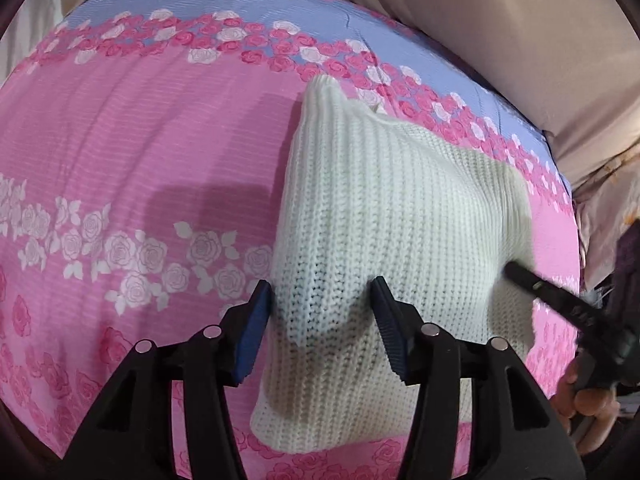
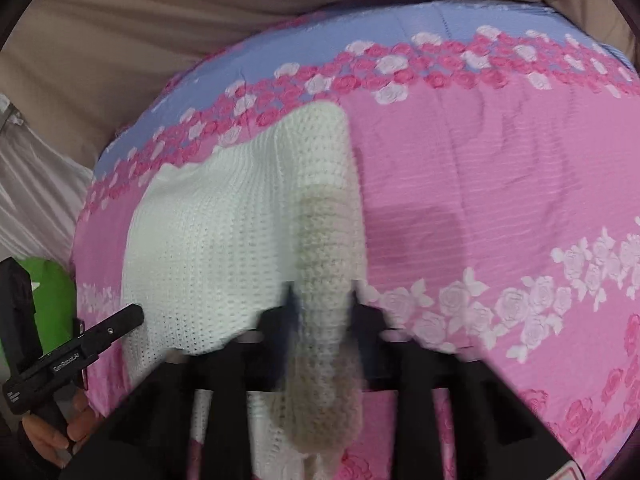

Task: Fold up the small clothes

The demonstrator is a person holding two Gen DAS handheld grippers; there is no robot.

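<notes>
In the left wrist view, a white knit garment (image 1: 384, 240) lay on a pink bedspread (image 1: 140, 140) printed with roses, spreading from the centre of the frame out toward 3 o'clock. One corner of it pointed up toward 12 o'clock, just short of the blue band (image 1: 240, 4) along the far edge of the spread. The left gripper (image 1: 322, 320) entered from 6 o'clock with its jaws spread wide; a ridge of the knit bulged up between the blue pads (image 1: 256, 332), touching the left one, yet nothing was clenched. At 4 o'clock the black finger of the right gripper (image 1: 520, 276) lay at the garment's right edge, with a hand (image 1: 580, 396) on its handle below. Beige fabric (image 1: 500, 20) rose behind the bed from 12 to 2 o'clock, and a dark shadow fell on the spread at 9 o'clock of the garment.

In the right wrist view, the picture was blurred with motion. The garment (image 2: 208, 240) sat left of centre, and a rolled or folded strip of it ran from 12 o'clock down through the middle of the right gripper (image 2: 320, 300), whose jaws were closed in on that strip from both sides. At 8 o'clock the left gripper (image 2: 100, 332) reached in beside the knit's left edge; whether it was open could not be told from here. A hand (image 2: 52, 436) gripped its handle, and something green (image 2: 52, 292) showed behind it. Beige fabric (image 2: 160, 20) filled the top.
</notes>
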